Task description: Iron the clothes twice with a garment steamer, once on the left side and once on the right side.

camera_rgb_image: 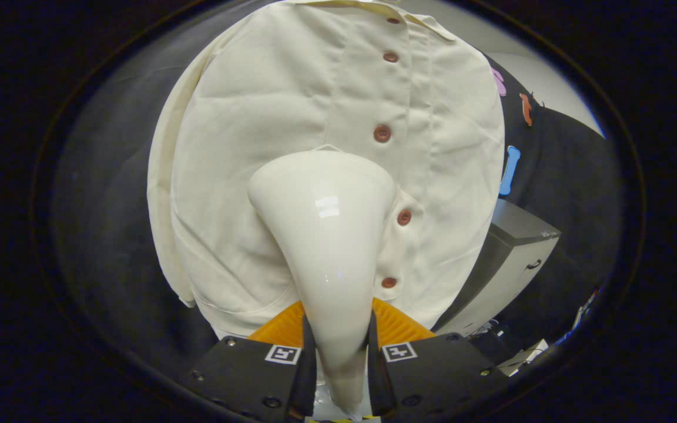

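Observation:
A cream button-up shirt point(291, 117) hangs in front of me, its placket with brown buttons point(382, 133) running down just right of centre. My gripper point(341, 352) is shut on the glossy white garment steamer point(327, 235), both fingers pressing its narrow handle. The steamer's wide head points away from me and rests against or very near the shirt's middle, slightly left of the button line. The head hides part of the lower shirt front.
A grey cabinet point(509, 264) with a handle stands to the right, below the shirt's hem. Dark booth cloth point(567, 176) surrounds the shirt on both sides. Some small items and cables point(526, 352) lie low at the right.

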